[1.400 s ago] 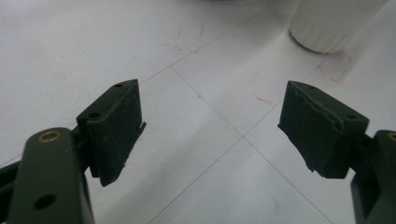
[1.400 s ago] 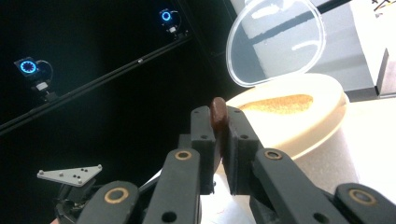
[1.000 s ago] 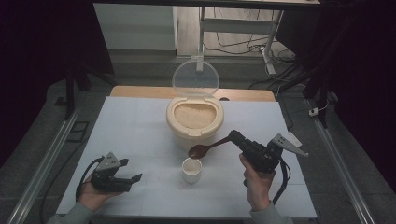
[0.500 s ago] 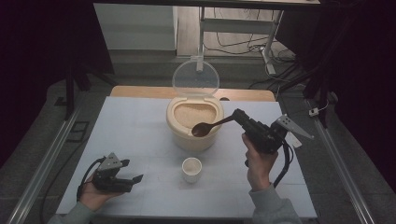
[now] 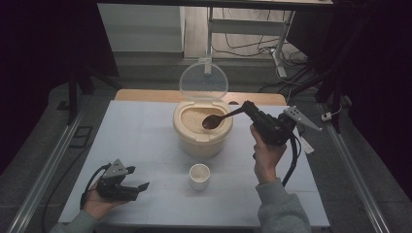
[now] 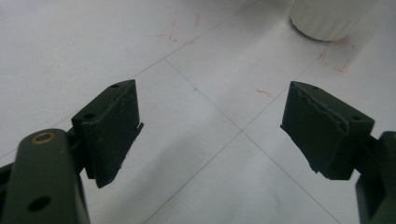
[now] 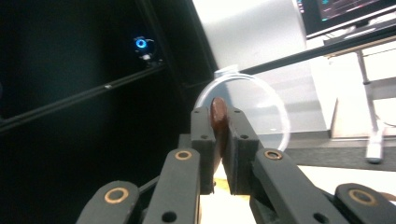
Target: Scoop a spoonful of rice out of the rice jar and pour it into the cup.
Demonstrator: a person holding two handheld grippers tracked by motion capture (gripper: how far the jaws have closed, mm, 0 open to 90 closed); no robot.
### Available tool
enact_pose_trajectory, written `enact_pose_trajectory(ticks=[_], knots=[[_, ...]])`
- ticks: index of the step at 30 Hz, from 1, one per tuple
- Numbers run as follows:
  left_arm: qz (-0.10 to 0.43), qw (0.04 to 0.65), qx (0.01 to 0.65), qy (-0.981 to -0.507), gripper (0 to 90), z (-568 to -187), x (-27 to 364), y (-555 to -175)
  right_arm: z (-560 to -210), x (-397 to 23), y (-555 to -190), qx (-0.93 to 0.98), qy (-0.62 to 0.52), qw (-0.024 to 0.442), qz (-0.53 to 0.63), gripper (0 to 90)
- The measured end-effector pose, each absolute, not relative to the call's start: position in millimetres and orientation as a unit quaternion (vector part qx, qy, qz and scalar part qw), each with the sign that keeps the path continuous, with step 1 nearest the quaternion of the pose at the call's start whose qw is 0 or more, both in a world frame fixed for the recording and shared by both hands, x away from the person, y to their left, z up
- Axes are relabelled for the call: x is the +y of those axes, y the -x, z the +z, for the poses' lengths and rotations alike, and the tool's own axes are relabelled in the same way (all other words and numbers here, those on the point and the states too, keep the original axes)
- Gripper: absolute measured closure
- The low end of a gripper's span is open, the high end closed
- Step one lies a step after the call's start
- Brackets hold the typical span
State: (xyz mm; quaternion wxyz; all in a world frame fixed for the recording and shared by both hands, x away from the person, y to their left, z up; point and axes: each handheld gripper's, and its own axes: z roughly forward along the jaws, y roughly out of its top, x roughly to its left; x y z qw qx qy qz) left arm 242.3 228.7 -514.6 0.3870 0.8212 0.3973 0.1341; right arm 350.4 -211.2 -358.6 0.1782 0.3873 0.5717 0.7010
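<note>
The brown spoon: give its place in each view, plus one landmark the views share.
High view: the brown spoon is at centre, its bowl over the cream container, its handle in the right gripper.
Left gripper view: not in it.
Right gripper view: edge-on at centre, clamped.
Shared landmark: clear round lid.

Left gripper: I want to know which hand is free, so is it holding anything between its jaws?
No, the left gripper has its jaws standing wide apart over the bare white table, with nothing between them.

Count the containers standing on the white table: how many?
2. A cream rice bin with its clear lid raised stands mid-table; a small white cup stands in front of it, nearer the person. None seems hidden.
</note>
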Motion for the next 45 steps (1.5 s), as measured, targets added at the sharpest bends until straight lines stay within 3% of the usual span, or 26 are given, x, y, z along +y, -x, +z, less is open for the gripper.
enact_pose_trajectory(ticks=[12,28,45], knots=[[0.135,0.385,0.396,-0.823,19.1,-515,229,-243,-359,-197,-378,0.597,-0.396,0.241,0.655,83.9],[0.136,0.384,0.395,-0.823,19.1,-516,229,-242,-358,-173,-381,0.646,-0.358,0.331,0.587,83.9],[0.136,0.382,0.392,-0.826,19.2,-516,227,-242,-378,-173,-394,0.651,-0.398,0.267,0.588,83.8]])
